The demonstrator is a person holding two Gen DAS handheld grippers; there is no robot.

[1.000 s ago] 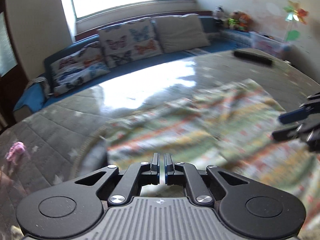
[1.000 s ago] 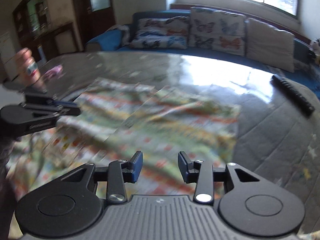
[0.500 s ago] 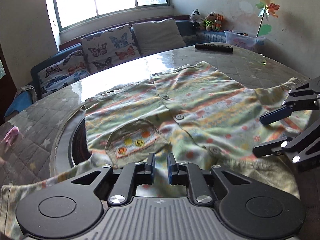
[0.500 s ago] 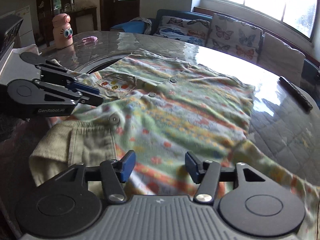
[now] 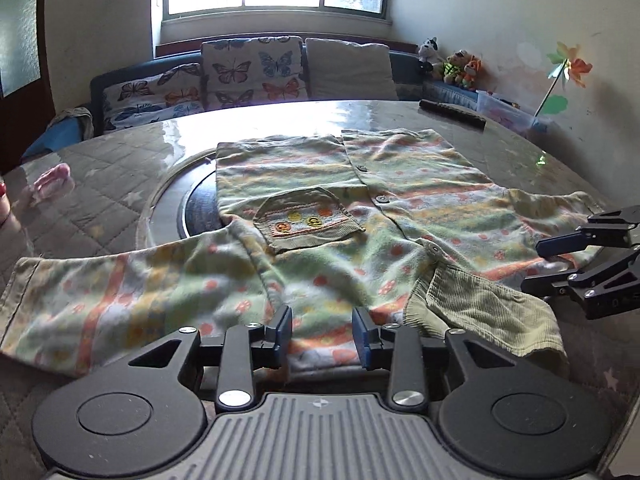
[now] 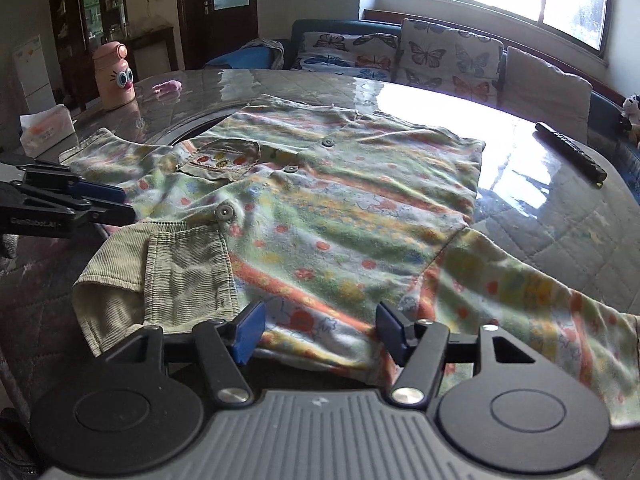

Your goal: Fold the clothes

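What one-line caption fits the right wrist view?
Patterned shirt spread flat on the table, right gripper opening empty above its collar end.

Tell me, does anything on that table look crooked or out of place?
Mostly the shirt: it lies buttoned and face up, but its corduroy collar is crumpled and folded over itself, and the cloth is rumpled. A dark remote sits alone near the far edge.

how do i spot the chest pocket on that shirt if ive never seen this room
Start at the big round table in front of the window, where a striped, dotted shirt lies spread flat, front up. Beside the row of buttons running down its middle sits the pocket. It is the only patch of plain ribbed olive cloth on the chest, with a band of small round coloured faces across it.
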